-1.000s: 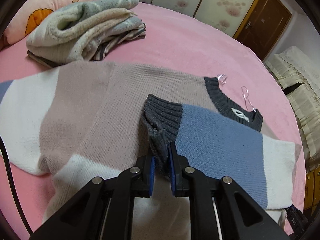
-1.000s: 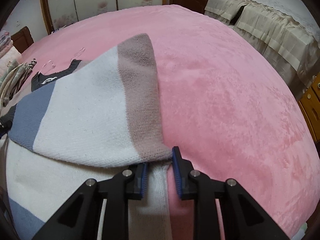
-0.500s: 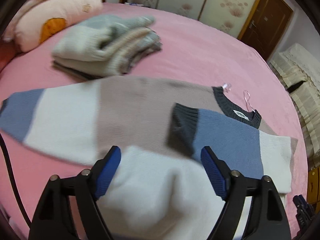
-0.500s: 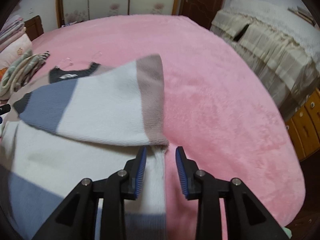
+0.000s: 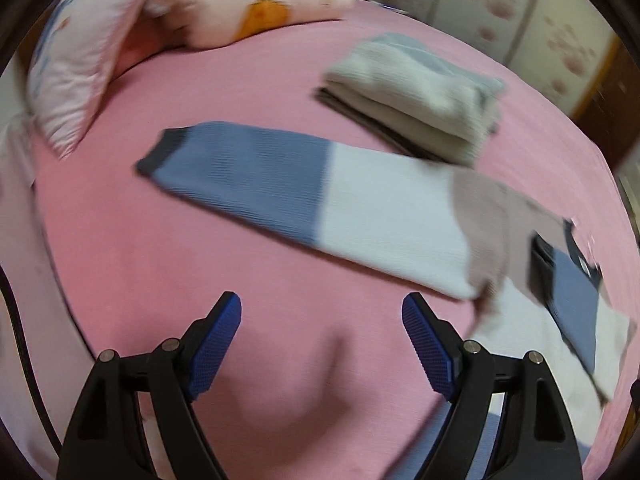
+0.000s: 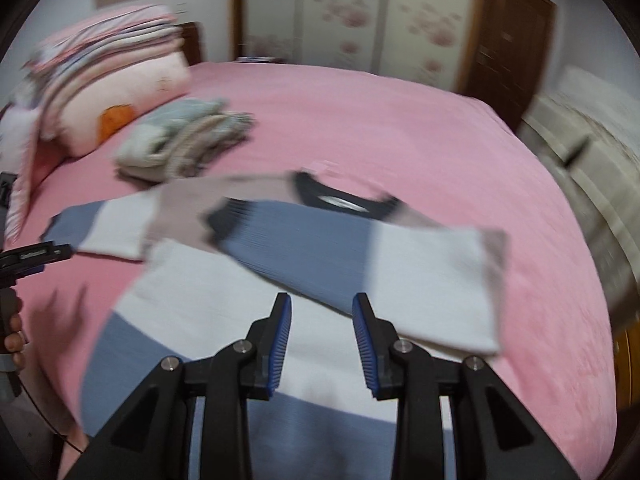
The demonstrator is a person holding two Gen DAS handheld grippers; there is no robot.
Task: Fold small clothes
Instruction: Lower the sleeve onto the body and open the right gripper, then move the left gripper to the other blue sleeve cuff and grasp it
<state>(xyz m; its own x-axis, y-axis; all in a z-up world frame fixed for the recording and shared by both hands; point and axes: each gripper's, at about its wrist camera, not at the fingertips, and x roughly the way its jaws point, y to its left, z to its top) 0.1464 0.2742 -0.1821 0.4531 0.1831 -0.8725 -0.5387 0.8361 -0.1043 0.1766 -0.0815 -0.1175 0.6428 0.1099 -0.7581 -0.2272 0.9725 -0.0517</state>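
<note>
- Left gripper (image 5: 322, 342) has its jaws wide apart with nothing between them; below it is only the pink bedcover (image 5: 240, 280).
- Right gripper (image 6: 320, 338) is parted a little and grasps nothing; it hangs above the white band of the sweater (image 6: 240, 300).
- Sweater lies flat on the bed. One sleeve is folded across the chest (image 6: 320, 248); the other sleeve (image 5: 304, 196) lies stretched out toward the pillow (image 5: 248, 4).
- I judge the step in hand is to fold this outstretched sleeve in.
- To do it well, the left gripper should take the dark cuff (image 5: 160, 152) with both layers between the pads, not only the top one.
- Lift it low and carry it over the chest, so the body does not drag.
- Stack of folded clothes (image 5: 416, 100) touches or overlaps the sleeve's far edge; the blur hides which, so the lift should not disturb it.
</note>
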